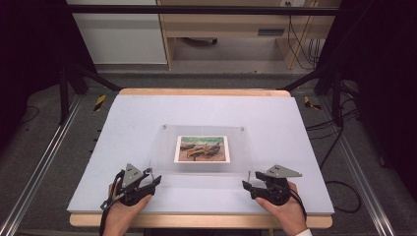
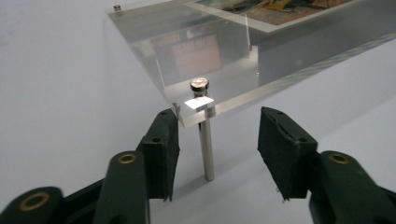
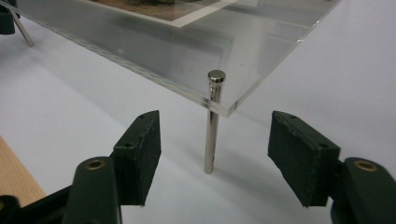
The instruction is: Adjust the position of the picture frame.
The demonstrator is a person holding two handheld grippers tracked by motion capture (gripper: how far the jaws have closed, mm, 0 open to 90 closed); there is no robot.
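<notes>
White table [image 1: 123, 128]: acrylic frame [image 1: 167, 152] long axis left-right; both tongs released.

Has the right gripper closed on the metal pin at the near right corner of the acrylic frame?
No: in the right gripper view the right gripper stands open, its jaws either side of the metal pin with clear gaps.

Bench [image 1: 147, 113]: pale lavender-white sheet, unpatterned, over a light wood board that shows as a tan strip along the 12 and 6 o'clock edges. Acrylic frame [image 1: 167, 147]: colourless and clear. Print [image 1: 202, 149] at its centre: white border, with ochre and brown boats under a teal band at 12 o'clock. Metal posts [image 2: 206, 140]: polished silver. Left gripper [image 2: 219, 140] and right gripper [image 3: 215, 154]: matt black, with brass-coloured rivets and a grey top plate. Floor: grey, with yellow-and-black striped tape at 10 and 2 o'clock.
</notes>
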